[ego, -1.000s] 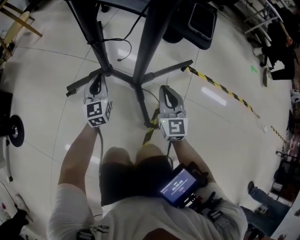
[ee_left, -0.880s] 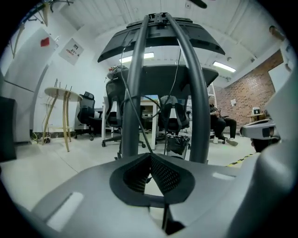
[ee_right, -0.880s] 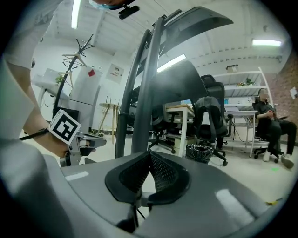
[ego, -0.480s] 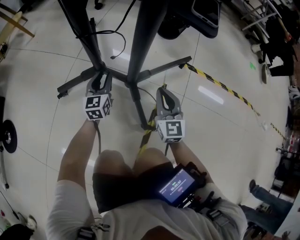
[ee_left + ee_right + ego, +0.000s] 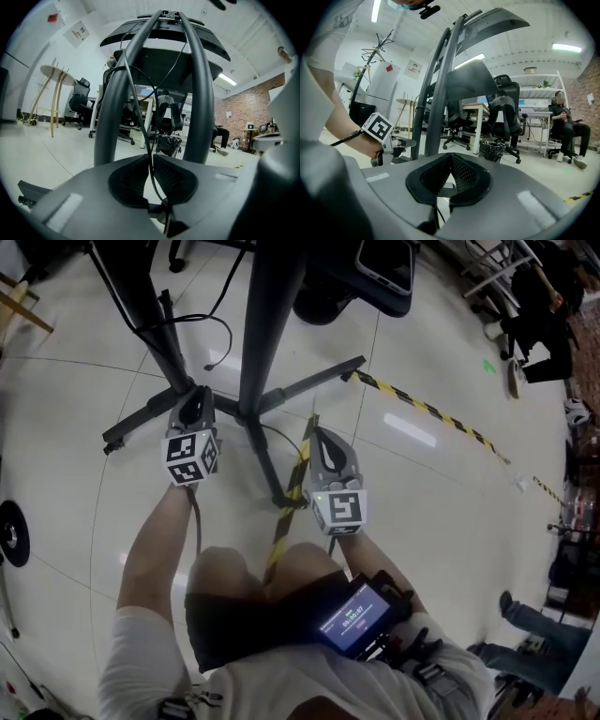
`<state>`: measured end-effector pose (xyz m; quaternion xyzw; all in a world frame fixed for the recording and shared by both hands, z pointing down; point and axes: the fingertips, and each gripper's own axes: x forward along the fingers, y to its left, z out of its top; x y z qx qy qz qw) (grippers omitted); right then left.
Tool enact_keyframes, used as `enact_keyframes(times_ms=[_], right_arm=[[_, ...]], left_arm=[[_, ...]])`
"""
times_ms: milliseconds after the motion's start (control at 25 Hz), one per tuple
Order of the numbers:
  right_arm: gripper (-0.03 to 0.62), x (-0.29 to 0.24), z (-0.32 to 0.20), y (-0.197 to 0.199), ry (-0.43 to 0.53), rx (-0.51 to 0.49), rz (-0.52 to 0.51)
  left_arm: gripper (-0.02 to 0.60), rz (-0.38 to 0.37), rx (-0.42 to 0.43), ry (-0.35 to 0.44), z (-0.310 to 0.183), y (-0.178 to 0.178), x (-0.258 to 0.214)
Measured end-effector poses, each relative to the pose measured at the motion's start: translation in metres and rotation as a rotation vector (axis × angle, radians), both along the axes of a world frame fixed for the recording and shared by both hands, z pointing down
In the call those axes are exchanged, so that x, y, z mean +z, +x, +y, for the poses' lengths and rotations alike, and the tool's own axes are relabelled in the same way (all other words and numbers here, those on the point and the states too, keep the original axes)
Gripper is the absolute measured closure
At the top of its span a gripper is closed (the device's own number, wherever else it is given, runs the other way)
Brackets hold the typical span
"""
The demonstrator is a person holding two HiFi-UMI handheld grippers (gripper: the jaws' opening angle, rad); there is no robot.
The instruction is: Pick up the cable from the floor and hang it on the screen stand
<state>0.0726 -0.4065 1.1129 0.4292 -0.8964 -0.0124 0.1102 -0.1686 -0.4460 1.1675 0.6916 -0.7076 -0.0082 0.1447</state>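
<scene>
The left gripper (image 5: 151, 158) pinches the cable (image 5: 138, 117) in its fingers. The cable runs up from them, close to the screen stand (image 5: 202, 93). The right gripper (image 5: 450, 159) has its fingers clenched, with nothing seen between them.

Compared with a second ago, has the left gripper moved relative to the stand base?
Yes. The left gripper has moved toward the stand base; its tip now overlaps the legs' joint.

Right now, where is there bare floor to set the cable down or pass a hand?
Bare floor: right of the right gripper, below the diagonal yellow-black tape; also left of the left gripper, out to the black disc. Crowded: between the grippers, where the stand legs, cable and more tape cross.
</scene>
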Motion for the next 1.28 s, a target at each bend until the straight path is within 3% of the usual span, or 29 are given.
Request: enact_keyframes(times_ms=[320,480,720,1000,1160,1280], right_arm=[[0.581,-0.009,0.007,-0.014,-0.03,-0.021,0.006],[0.58,-0.039,0.008,-0.016,-0.077,-0.009,-0.015],[0.581,-0.131,0.022,-0.023,-0.123,-0.051,0.025],[0.58,-0.252,0.026,-0.026,-0.145,-0.054,-0.013],[0.581,-0.328,0.035,-0.034,-0.122,-0.101,0.016],[0.58,-0.384,0.038,-0.04,-0.115,-0.099,-0.022]], left_arm=[[0.563,0.029,0.053,0.039,0.026,0.009,-0.038],[0.564,0.051,0.077,0.049,0.036,0.017,-0.09],[0.565,0.059,0.108,0.047,0.062,0.04,-0.197],[0.568,0.045,0.124,0.03,0.079,0.056,-0.323],[0.568,0.04,0.143,0.019,0.09,0.064,-0.395],[0.568,0.027,0.159,0.025,0.096,0.068,-0.448]])
